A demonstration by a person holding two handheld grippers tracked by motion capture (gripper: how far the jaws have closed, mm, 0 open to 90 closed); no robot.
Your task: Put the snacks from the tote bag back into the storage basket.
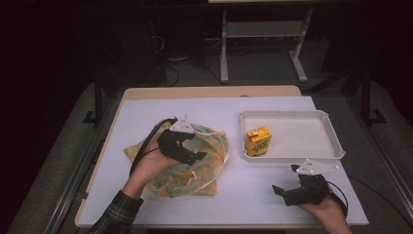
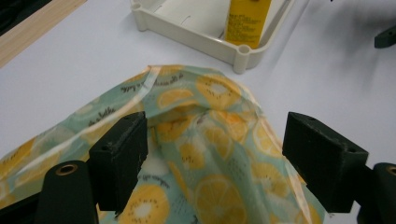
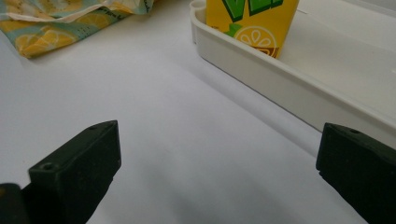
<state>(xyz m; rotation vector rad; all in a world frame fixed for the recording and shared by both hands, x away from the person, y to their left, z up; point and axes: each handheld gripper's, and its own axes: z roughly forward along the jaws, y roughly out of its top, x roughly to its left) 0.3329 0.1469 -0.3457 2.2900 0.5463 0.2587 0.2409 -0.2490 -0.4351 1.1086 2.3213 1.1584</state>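
- We see the left gripper [image 1: 187,146] above the bag [image 1: 204,168], a soft cloth bag with a lemon print that lies on the left half of the table [image 1: 146,109].
- In the left gripper view its jaws stand wide apart, released, with the raised fold of the bag [image 2: 205,140] between them; we cannot tell if a jaw touches the cloth.
- The bag has a pale cord [image 1: 207,183] along its near edge (it hangs loose on the table).
- The right gripper [image 1: 287,183] is low at the near right side of the table, well apart from the bag and just before the tray [image 1: 292,155].
- In the right gripper view its jaws are also spread wide and grasp nothing; the bare table [image 3: 187,154] is between them.
- The white tray sits on the right half of the table, and a yellow carton [image 1: 257,140] stands upright in its near left corner.
- In the right gripper view the carton [image 3: 252,23] is close behind the tray wall [image 3: 280,79], and a corner of the bag [image 3: 60,23] lies at the upper left.
- The hand [image 1: 146,168] of the person, with a plaid sleeve [image 1: 117,214], rests over the bag.
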